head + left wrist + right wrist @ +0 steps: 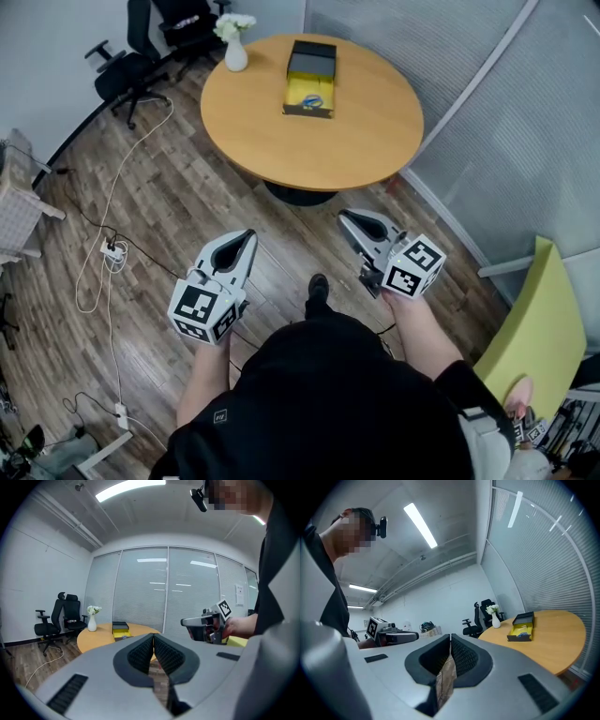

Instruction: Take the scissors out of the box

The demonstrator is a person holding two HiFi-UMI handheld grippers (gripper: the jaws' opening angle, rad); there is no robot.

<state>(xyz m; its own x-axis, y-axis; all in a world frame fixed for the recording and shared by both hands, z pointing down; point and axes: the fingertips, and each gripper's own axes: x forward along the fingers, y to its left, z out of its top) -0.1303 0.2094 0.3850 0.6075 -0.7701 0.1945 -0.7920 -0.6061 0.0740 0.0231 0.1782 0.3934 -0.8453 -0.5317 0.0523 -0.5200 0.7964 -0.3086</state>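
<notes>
An open box [310, 79] with a yellow inside and a black lid lies on the round wooden table [356, 141]. Blue-handled scissors [312, 101] lie at its near end. The box also shows small in the left gripper view [120, 628] and the right gripper view [522, 628]. My left gripper [249, 234] and right gripper [344, 216] hang over the floor well short of the table, both shut with nothing between the jaws. In each gripper view the pads meet: left gripper [153, 637], right gripper [450, 637].
A white vase with flowers [234, 42] stands at the table's far left edge. Black office chairs [141, 52] sit beyond it. Cables and a power strip [112, 251] trail over the wood floor at left. A yellow-green chair [534, 328] is at right, by the glass wall.
</notes>
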